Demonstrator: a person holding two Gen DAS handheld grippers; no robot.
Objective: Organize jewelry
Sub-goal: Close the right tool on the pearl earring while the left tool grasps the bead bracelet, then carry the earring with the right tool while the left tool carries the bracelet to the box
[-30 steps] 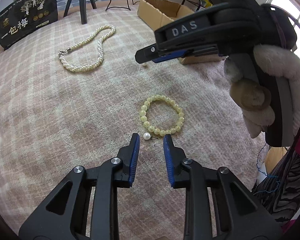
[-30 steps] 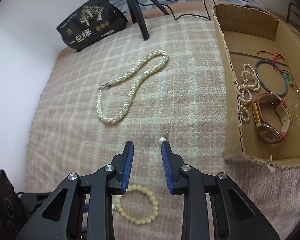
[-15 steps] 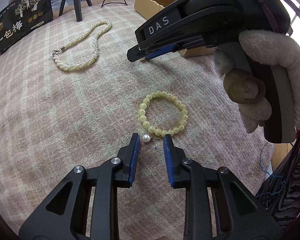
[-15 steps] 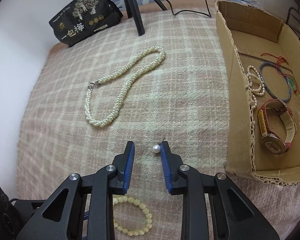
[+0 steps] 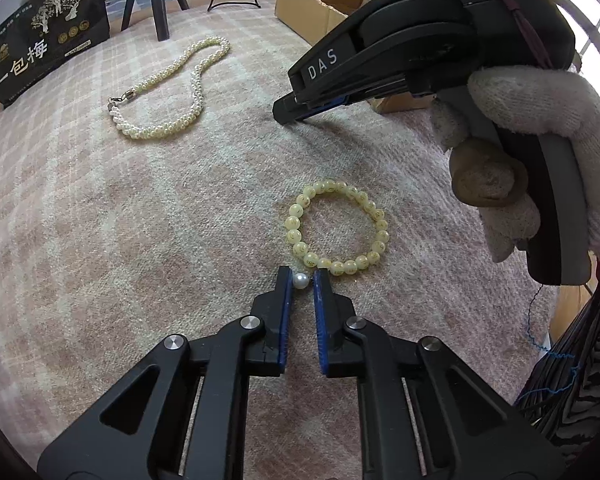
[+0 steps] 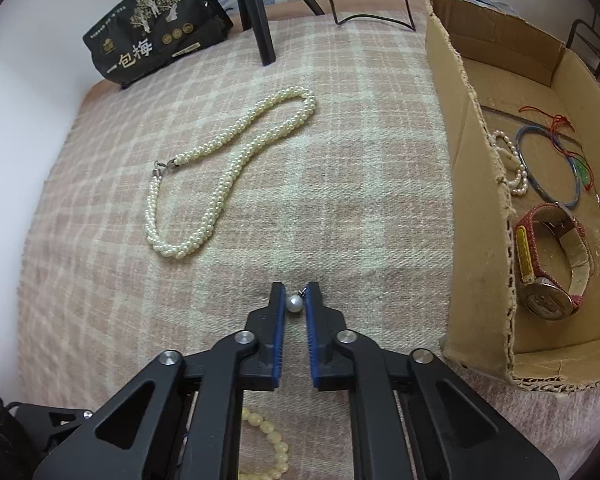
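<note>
My left gripper (image 5: 300, 280) is shut on a small pearl earring (image 5: 300, 281) lying on the checked blanket, right beside a yellow bead bracelet (image 5: 338, 228). My right gripper (image 6: 295, 302) is shut on a second pearl earring (image 6: 294, 303) on the blanket; it also shows in the left wrist view (image 5: 284, 114), tips down on the cloth. A white pearl necklace (image 6: 228, 176) lies further back, also in the left wrist view (image 5: 172, 92). The bracelet shows under the right gripper (image 6: 274, 446).
An open cardboard box (image 6: 480, 184) stands at the right, holding a red-strap watch (image 6: 552, 264), a blue bangle (image 6: 548, 168) and a small pearl strand (image 6: 512, 164). A black printed bag (image 6: 152, 36) and tripod legs (image 6: 260, 20) stand at the back.
Both grippers have moved forward and closed around their pearl earrings, which earlier lay just ahead of the open fingertips.
</note>
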